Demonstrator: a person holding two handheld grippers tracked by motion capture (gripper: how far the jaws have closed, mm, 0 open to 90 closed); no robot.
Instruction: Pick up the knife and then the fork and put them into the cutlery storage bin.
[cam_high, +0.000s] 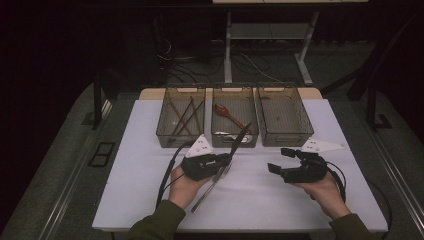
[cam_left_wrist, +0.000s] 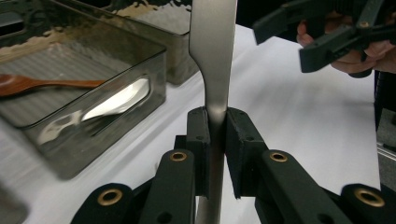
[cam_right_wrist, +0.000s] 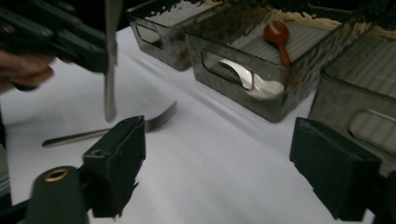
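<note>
A: We see the left tool (cam_left_wrist: 215, 122) clamped on a flat metal utensil (cam_left_wrist: 212, 56); it is long, slim and dull silver, broad in the handle and pinched to a narrow neck right where the pads grip it; what kind of utensil it is we cannot tell.

B: Agreed; from above we find the utensil (cam_high: 235, 145) slanting up and away across the near wall of the middle bin (cam_high: 235, 139), with its lower end hanging below the left hand (cam_high: 186, 184) over the white bench (cam_high: 145, 165).

A: A fork (cam_right_wrist: 140, 127) lies flat on the bench, just beneath that hanging end.

B: We see the right tool (cam_high: 284, 161) standing wide with nothing between its pads; the right hand (cam_high: 322, 190) holds it level above the bench, pointing towards the left tool, well apart from it.

A: A reddish wooden spoon (cam_high: 227, 116) lies in the middle bin.
</note>
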